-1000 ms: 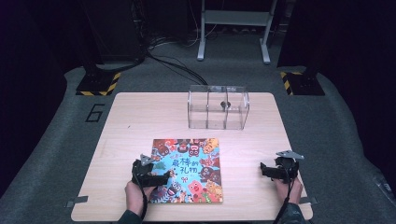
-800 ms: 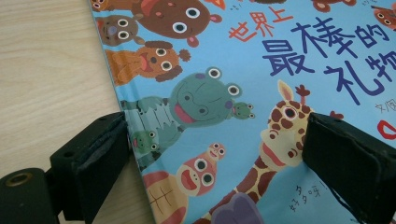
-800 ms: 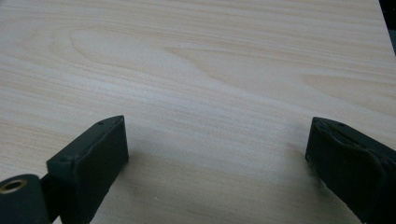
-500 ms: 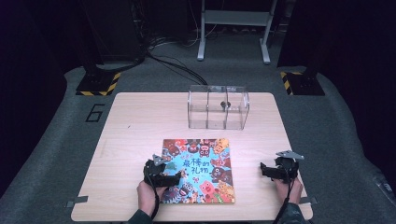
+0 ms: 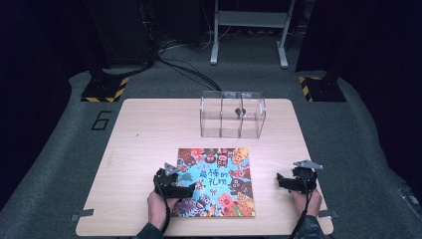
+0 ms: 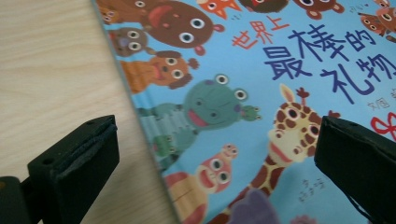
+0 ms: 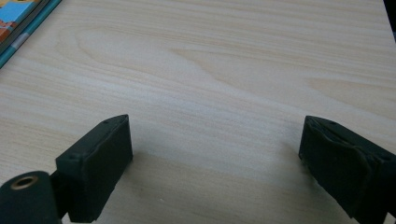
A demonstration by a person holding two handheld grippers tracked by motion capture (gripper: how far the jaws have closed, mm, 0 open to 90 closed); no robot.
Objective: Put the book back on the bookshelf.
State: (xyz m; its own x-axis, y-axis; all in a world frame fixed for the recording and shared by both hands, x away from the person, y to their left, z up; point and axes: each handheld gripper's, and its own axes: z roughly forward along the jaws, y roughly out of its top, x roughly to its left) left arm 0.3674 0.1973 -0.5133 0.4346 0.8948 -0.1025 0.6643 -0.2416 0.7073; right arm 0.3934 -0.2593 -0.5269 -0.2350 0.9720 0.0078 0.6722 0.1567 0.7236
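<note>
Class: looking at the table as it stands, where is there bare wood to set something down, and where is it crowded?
Bare wood lies left of the picture book out to the table edge, between the book and the clear box, and between the book and the right gripper. It is crowded at the book's left edge, where the left gripper sits, jaws open.

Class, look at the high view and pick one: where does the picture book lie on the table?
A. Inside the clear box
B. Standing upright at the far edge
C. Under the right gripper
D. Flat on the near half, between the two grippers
D: the picture book lies flat between the left gripper and the right gripper, nearer than the clear box.
</note>
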